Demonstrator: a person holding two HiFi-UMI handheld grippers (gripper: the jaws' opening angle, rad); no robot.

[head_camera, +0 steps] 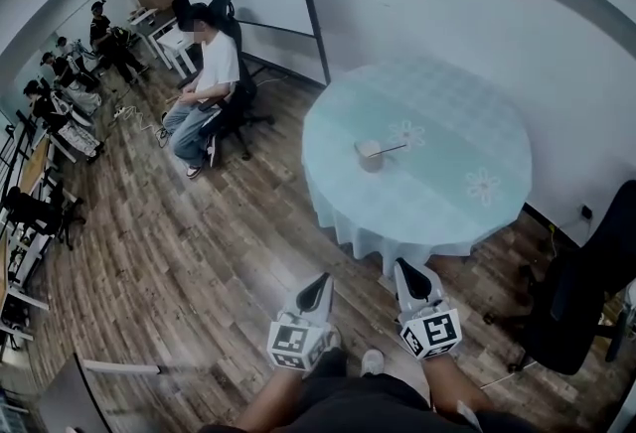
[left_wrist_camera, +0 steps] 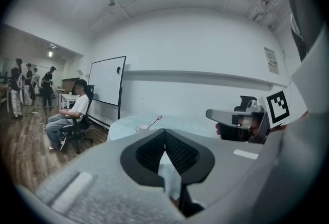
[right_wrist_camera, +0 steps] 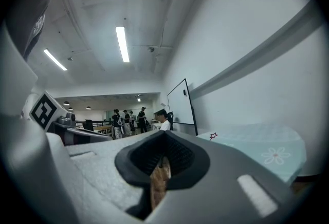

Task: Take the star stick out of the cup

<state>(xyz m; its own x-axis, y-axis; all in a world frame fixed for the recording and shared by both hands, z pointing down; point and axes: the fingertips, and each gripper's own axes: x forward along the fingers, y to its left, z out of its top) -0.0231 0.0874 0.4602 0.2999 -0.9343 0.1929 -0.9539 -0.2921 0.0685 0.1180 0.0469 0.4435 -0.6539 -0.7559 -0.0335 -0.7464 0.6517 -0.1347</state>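
Head view: the cup [head_camera: 369, 154] stands near the middle of the round counter [head_camera: 447, 193], with the star stick [head_camera: 391, 149] leaning out of it toward the right; the left claw [head_camera: 320, 288] and right claw [head_camera: 407, 274] hang low by the person's legs, well apart from the counter's near edge; a long reach over the cloth will be needed, and a claw or sleeve dragging that cloth could shift or upset the cup; a dark office chair [head_camera: 581, 282] at the right narrows the approach on that side.

Left gripper view: the left claw's jaws are closed tip to tip with nothing between them; the cup and slanted stick show small and far off beyond them; if this claw does not steady the cup, pulling a leaning stick may tip it, since the cup looks light.

Right gripper view: the right claw is likewise closed and empty, with only the stick's star end showing past it over the counter; it must open before arriving, or the closed tips would knock the thin stick aside; a pinch on so slender a stick could slip or miss.
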